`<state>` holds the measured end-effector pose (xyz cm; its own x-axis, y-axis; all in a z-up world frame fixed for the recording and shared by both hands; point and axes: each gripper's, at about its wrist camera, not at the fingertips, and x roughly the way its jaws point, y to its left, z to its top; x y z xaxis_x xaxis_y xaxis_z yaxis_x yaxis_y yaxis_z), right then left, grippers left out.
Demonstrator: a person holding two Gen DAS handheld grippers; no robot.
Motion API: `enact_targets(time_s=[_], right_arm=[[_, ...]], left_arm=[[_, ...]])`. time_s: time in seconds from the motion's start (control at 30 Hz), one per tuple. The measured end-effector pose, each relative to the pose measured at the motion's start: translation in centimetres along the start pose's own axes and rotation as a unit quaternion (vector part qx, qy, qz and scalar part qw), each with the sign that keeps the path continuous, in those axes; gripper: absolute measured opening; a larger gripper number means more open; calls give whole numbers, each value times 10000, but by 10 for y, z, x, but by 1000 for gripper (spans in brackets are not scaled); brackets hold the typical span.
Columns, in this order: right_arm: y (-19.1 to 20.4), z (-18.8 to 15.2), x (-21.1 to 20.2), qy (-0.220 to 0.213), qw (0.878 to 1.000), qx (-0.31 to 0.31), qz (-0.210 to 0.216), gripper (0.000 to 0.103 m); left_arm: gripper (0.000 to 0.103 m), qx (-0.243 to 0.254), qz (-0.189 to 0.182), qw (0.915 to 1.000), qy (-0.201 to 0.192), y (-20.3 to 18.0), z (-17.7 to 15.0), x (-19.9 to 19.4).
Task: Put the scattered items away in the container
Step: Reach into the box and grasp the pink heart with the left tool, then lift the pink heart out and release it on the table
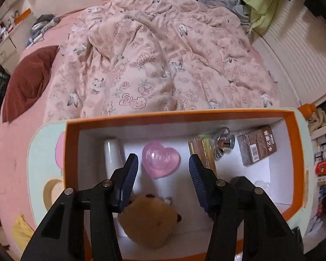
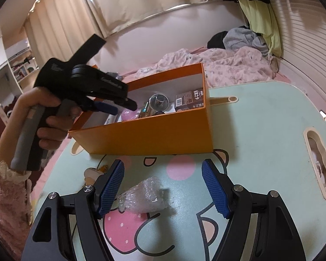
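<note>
An orange box (image 2: 154, 137) stands on a mint cartoon-printed table (image 2: 260, 152). Inside it lie a pink heart (image 1: 160, 159), a brown plush toy (image 1: 150, 221), a white cylinder (image 1: 113, 154), a metal cup (image 1: 223, 144) and a dark brown carton (image 1: 256, 148). My left gripper (image 1: 164, 163) is open and empty, over the box's inside above the plush toy; it also shows in the right wrist view (image 2: 110, 106). My right gripper (image 2: 163, 171) is open, just above the table, with a crumpled clear plastic wrap (image 2: 143, 195) lying between its fingers.
A small cream and yellow item (image 2: 95, 173) lies on the table left of the right gripper. A bed with a pink floral quilt (image 1: 158, 65) lies behind the table. The table has a slot handle (image 2: 319, 163) at its right edge. Cluttered shelves (image 1: 323, 163) stand at the right.
</note>
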<state>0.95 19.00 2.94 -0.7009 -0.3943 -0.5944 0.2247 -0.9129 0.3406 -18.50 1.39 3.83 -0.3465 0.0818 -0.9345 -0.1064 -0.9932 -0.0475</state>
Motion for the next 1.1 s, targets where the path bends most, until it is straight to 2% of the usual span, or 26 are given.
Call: enact_targets(time_s=[0.07,0.17,0.2,0.23,0.5,0.6,0.73,0.9,1.1], right_arm=[[-1,1,0,-4,10000,18,12,74],[-2,1,1,4,10000,61,46,74],[-2,1,1,0,10000,66,45,74],[-3,2,1,-7,10000,75,49,74],[-5,1,2,30,9998,171,93,74],[-5,1,2,15,9998,162,88,74],[-5,0,3,17,9998,155,79,74],[-4,0,4,17,9999,147,67,74],[-3,0,4,20,9999,147,52,74]], left_arm=[[50,49,198,9997,114,-3,3,7],[50,-12,186,9995,272,-1,4,19],[48,-8,159,9997,199,0,4,19],[40,22,151,9998,149,0,4,20],[40,38,126,9998,163,1,0,19],[40,8,-5,9999,108,3,-1,13],[40,8,-235,9995,-224,2,-2,-19],[40,130,-689,9944,-787,-1,-18,-83],[40,375,-1148,9858,-1164,-10,-72,-130]])
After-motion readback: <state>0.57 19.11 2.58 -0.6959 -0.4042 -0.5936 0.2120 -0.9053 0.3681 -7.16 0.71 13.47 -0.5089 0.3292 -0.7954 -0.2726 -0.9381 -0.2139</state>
